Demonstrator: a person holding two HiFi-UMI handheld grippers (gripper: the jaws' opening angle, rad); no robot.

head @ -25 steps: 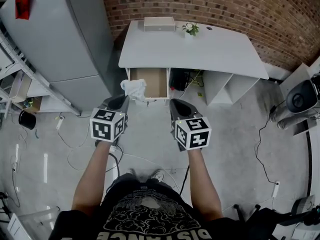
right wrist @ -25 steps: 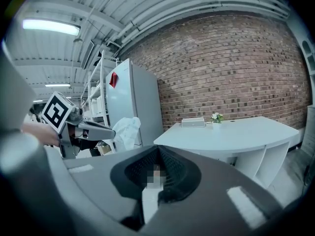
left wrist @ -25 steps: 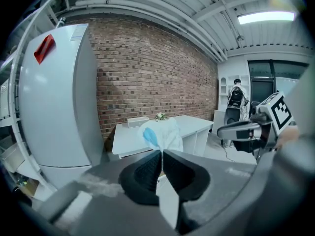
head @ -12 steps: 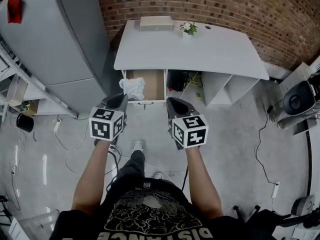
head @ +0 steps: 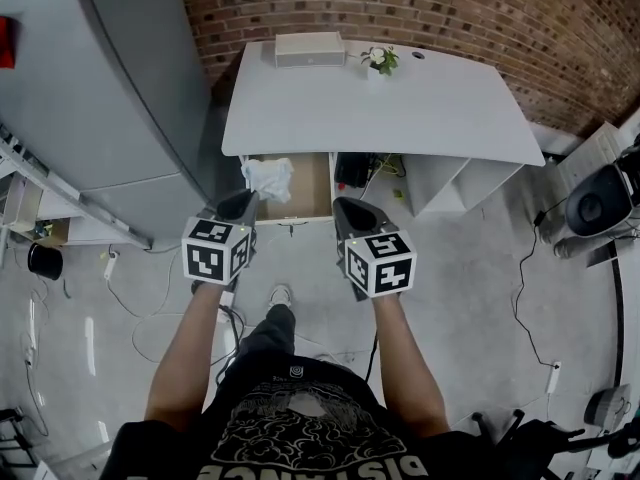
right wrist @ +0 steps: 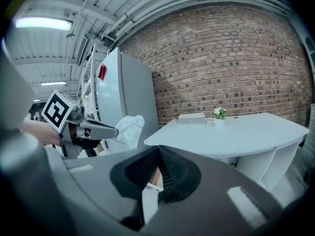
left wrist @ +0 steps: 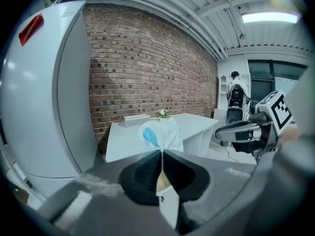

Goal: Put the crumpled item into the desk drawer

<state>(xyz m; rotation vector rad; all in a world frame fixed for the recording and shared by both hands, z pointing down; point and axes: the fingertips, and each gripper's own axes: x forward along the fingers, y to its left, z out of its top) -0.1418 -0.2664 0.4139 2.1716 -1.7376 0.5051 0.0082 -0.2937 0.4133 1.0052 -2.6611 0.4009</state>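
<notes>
The crumpled item [head: 268,178], a white wad with a blue patch [left wrist: 158,134], hangs from the tip of my left gripper [head: 241,204], which is shut on it. In the head view it lies over the left part of the open desk drawer [head: 308,182] under the white desk [head: 400,108]. My right gripper [head: 347,211] is shut and empty, level with the left one, in front of the drawer's right edge. The right gripper view shows the left gripper [right wrist: 93,129] holding the wad [right wrist: 129,128] beside my shut right gripper [right wrist: 157,149].
A tall grey cabinet [head: 120,78] stands close to the desk's left side. The brick wall [head: 450,8] is behind. On the desk sit a beige box [head: 309,48] and a small plant [head: 379,59]. Cables [head: 135,308] trail on the floor.
The person has stepped toward the desk, so the desk and drawer are nearer. The wad in the left gripper has moved from the drawer's left front corner to over its opening.
</notes>
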